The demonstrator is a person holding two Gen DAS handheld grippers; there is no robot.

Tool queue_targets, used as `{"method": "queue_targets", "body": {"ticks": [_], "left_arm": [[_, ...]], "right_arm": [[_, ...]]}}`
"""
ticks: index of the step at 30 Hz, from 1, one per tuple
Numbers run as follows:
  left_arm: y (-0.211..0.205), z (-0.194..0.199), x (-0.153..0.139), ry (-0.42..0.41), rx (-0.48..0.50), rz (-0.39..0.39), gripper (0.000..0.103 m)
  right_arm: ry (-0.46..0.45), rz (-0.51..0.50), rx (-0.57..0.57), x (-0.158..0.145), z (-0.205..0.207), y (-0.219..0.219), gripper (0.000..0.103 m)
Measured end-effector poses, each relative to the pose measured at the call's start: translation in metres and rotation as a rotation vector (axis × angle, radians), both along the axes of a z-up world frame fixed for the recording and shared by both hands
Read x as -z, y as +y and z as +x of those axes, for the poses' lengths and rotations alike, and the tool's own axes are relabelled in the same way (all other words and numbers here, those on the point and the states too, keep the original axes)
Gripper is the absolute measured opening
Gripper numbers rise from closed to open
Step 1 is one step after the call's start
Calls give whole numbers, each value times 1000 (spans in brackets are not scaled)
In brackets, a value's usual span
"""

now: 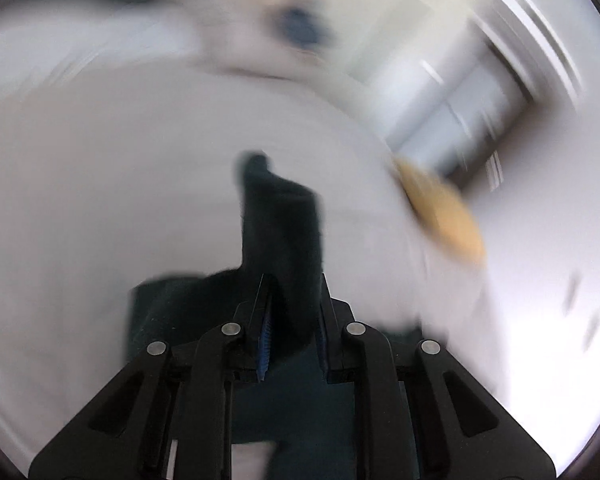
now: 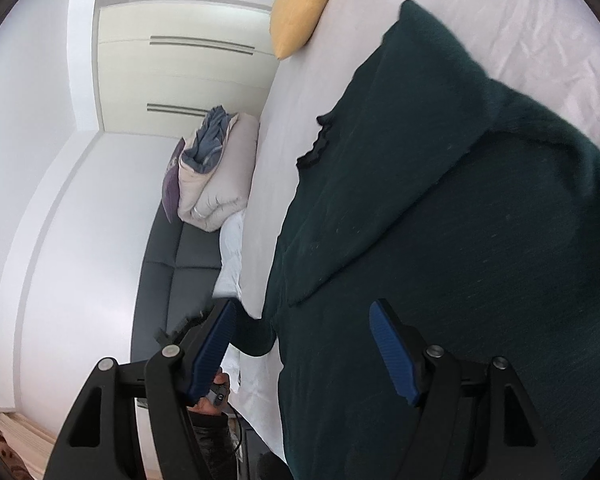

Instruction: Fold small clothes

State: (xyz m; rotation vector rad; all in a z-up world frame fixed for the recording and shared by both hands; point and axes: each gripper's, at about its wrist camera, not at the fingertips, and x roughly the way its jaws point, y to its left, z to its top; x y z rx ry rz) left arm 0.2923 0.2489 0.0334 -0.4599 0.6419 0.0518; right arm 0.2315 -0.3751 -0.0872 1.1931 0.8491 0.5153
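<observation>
Lying across bed (image 2: 520, 20) toward its side edge — dark green garment (image 2: 440, 220), bare sheet beyond. Left gripper (image 1: 292, 308) pinching a raised fold; right gripper (image 2: 304, 344) spread wide, empty, above garment.

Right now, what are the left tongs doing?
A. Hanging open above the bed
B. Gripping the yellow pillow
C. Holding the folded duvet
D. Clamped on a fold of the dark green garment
D: the left tongs are closed on a raised fold of the dark green garment, while the right tongs are open over it.
</observation>
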Motion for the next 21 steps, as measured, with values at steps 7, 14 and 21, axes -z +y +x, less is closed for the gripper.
{"method": "queue_targets", "body": {"ticks": [7,14,21], "left_arm": [[-198,-1,45,-20,312,618,15],[-207,-13,81,-27,339,663,11],[-169,-42,92,-57,312,563,11]], "right_arm": [[10,-23,-14,2,14,-8,73],[8,-30,-156,-6,77,41,73],[6,-127,-344,-22,153,134,73]]}}
